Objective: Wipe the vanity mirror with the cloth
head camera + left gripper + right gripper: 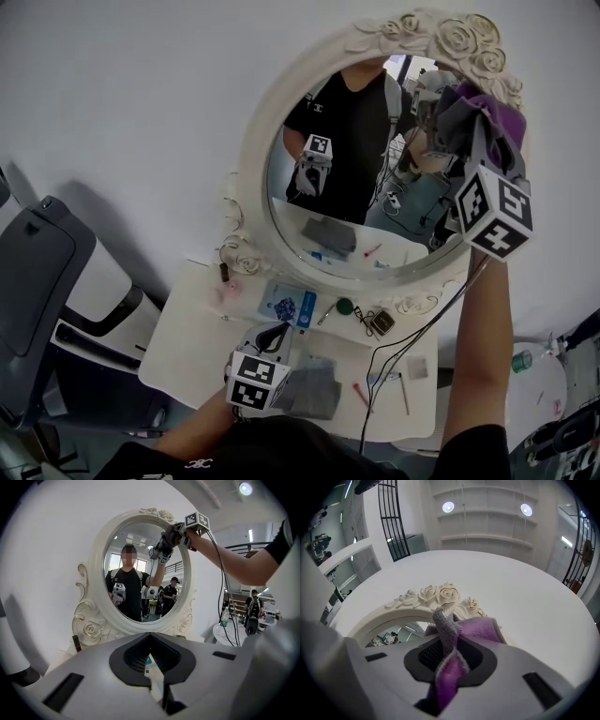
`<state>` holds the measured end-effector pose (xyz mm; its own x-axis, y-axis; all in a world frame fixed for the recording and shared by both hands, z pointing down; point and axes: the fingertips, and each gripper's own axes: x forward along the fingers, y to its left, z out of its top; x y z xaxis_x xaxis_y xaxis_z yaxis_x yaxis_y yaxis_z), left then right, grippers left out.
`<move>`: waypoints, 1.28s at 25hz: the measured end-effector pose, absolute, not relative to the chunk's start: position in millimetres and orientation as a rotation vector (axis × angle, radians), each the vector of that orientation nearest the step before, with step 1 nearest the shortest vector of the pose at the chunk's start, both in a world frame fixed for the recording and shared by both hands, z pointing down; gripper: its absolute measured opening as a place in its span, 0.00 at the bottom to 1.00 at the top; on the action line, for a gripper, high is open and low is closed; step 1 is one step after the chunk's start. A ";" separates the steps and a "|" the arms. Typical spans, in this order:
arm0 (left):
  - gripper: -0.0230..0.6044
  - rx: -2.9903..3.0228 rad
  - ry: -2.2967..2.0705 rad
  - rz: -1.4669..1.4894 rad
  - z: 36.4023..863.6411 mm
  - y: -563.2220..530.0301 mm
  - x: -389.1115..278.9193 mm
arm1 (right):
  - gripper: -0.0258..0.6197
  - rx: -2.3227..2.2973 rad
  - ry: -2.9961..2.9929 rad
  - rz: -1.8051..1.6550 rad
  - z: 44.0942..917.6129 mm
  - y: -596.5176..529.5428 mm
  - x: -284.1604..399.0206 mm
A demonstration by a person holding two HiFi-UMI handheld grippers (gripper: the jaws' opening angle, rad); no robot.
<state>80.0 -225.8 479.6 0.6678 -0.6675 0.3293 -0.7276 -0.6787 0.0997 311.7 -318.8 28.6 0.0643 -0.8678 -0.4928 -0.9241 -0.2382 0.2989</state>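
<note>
against a white wall, the vanity mirror (347, 159) stands on a cluttered surface (187, 333). the right claw (449, 656), clamped on the purple cloth (483, 630), holds it at the mirror's upper right rim. the left claw (150, 660) hangs closed and empty. wiping looks barely begun, with most of the glass probably left.

No legible text or labels.

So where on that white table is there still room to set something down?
The left end of the table, left of the blue packet and the grey cloth, is bare. Its right half is crowded with small items.
</note>
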 end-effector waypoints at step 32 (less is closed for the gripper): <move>0.04 2.604 -1.077 0.441 516.2 -254.8 44.0 | 0.13 -2.197 1.921 0.752 159.3 -345.1 301.6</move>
<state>44.0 -254.8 516.2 0.6740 -0.6309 0.3843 -0.7191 -0.6794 0.1459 301.6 -345.1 159.3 0.0665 -0.8937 -0.4436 -0.9573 -0.1825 0.2241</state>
